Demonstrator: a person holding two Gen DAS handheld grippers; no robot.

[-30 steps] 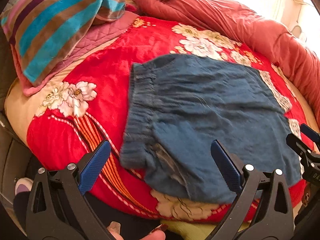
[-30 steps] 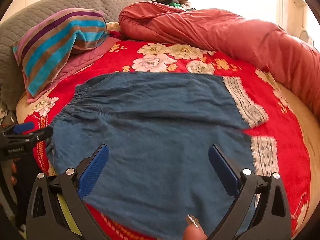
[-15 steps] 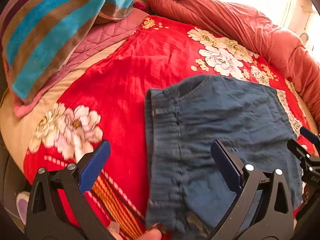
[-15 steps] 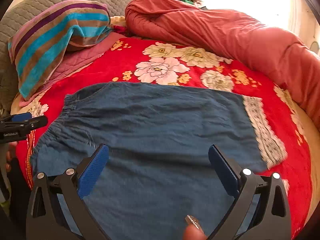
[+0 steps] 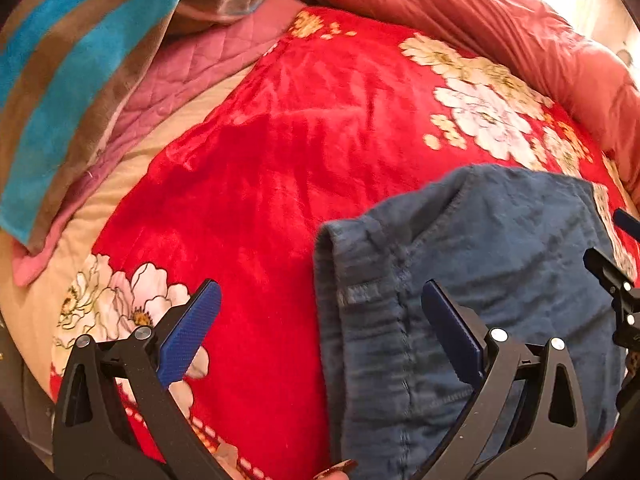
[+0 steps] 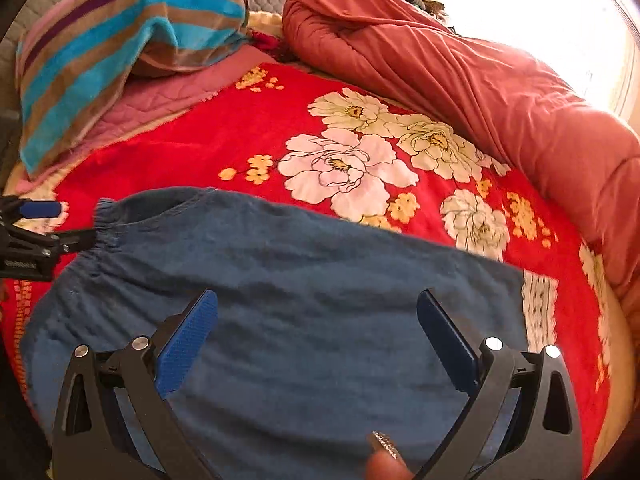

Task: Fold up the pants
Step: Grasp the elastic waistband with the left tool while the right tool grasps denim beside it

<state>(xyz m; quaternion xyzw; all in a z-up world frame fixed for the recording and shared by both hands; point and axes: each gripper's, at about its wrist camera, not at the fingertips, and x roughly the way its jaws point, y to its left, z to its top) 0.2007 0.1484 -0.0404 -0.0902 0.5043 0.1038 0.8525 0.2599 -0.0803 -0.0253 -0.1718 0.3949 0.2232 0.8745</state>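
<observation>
Blue denim pants [image 6: 304,280] lie flat on a red floral blanket [image 6: 192,152]. Their elastic waistband [image 5: 360,312] is at the left end and a white patterned cuff [image 6: 538,308] at the right. My left gripper [image 5: 320,320] is open and empty, low over the waistband edge, with its left finger above the blanket. It also shows at the left edge of the right wrist view [image 6: 44,228]. My right gripper [image 6: 316,332] is open and empty, low over the middle of the pants. It shows at the right edge of the left wrist view [image 5: 616,264].
A striped blue and brown towel [image 6: 120,40] lies on a pink quilted pillow [image 6: 160,96] at the back left. A rolled rust-red comforter [image 6: 460,68] runs along the back and right. The bed's edge is at the near left [image 5: 24,320].
Both grippers have moved forward and lower over the bed. The left one now sits at the waistband and the right one over the pants' middle. Both stay open.
</observation>
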